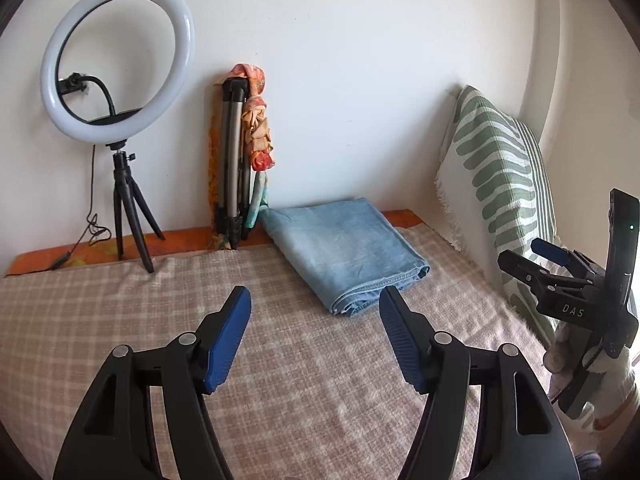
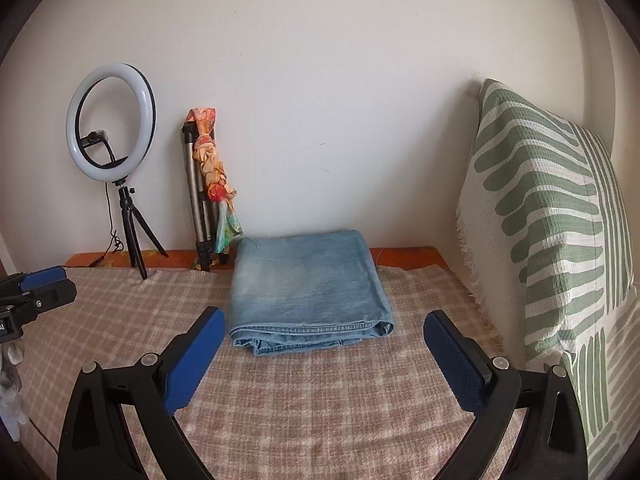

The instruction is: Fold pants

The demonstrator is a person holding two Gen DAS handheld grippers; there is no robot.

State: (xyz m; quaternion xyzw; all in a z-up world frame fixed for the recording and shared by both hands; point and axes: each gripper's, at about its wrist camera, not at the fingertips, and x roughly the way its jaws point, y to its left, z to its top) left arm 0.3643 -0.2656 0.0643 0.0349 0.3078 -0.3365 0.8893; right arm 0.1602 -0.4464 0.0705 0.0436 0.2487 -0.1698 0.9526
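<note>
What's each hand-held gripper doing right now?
Left hand-held gripper: open, holding nothing.
Right hand-held gripper: open, holding nothing; the folded light-blue denim pants lie just ahead of it on the checked blanket.

My right gripper (image 2: 320, 344) hangs with jaws spread wide over the checked blanket (image 2: 320, 408); folded jeans (image 2: 308, 288) lie just ahead between my fingertips, a green-striped pillow (image 2: 552, 220) to my right.
</note>
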